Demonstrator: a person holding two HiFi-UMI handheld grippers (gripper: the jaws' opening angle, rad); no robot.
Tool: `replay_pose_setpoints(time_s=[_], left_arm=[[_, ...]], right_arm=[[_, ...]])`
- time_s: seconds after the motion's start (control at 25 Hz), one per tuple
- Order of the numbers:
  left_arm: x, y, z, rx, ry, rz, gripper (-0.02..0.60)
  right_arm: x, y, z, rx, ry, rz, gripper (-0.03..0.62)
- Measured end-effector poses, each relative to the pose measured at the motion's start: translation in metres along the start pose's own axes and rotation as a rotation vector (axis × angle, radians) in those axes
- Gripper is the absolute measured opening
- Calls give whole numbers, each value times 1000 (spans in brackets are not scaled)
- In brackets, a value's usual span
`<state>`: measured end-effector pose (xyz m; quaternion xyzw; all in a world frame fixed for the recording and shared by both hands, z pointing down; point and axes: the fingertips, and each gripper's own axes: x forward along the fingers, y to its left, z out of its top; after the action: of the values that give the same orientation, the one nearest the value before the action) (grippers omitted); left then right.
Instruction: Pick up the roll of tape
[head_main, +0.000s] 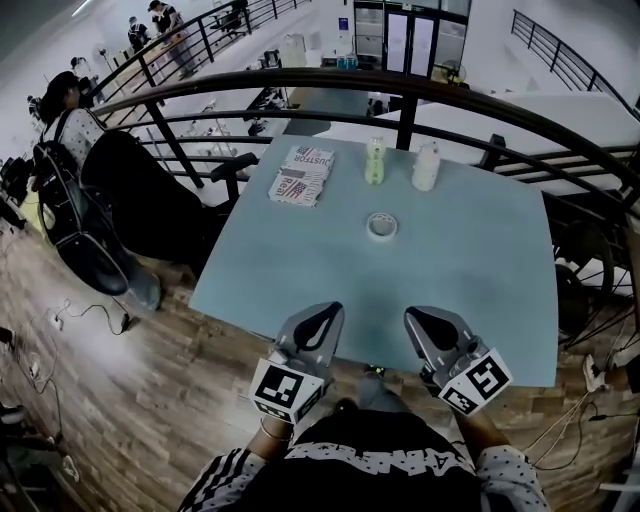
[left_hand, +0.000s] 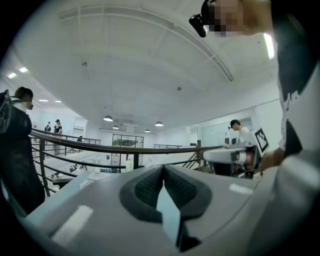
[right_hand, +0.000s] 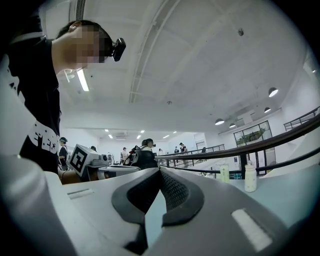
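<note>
Head view: roll of tape (head_main: 381, 226) lies flat near the middle of the pale blue table (head_main: 480, 290), touching nothing. Beyond it two bottles stand upright, side by side but apart: greenish bottle (head_main: 375, 161) on the left, white bottle (head_main: 426, 166) on the right. Can't tell what's in either. Stack of printed booklets (head_main: 301, 175) sits at the far left of the table. Left gripper (head_main: 329, 312) and right gripper (head_main: 419, 317) are over the near edge, side by side, pointing at the far side. Tape is well ahead of both and roughly between their lines. Black railing (head_main: 300, 85) curves past the table's far edge.

Left gripper view: left gripper (left_hand: 163, 168) has its jaws closed tip to tip, with nothing in them. Right gripper (left_hand: 210, 156) shows off to the right at about the same level.

Right gripper view: right gripper (right_hand: 160, 171) also has its jaws together and is empty. Greenish bottle (right_hand: 224, 173) and white bottle (right_hand: 250, 176) stand far right on the table in front of the railing (right_hand: 280, 141). Left gripper (right_hand: 135, 169) shows on the left.
</note>
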<state>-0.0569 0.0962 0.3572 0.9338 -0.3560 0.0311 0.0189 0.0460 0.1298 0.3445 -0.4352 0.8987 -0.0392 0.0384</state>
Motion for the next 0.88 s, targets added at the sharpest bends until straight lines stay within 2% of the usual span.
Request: replay_pose_setpoints(time_s=[0.36, 0.88], left_arm=[[44, 29, -4, 6, 20, 19, 0], [77, 66, -17, 0, 54, 84, 0]], right_arm=[[35, -53, -10, 12, 28, 2, -3], [72, -104, -31, -3, 87, 19, -3]])
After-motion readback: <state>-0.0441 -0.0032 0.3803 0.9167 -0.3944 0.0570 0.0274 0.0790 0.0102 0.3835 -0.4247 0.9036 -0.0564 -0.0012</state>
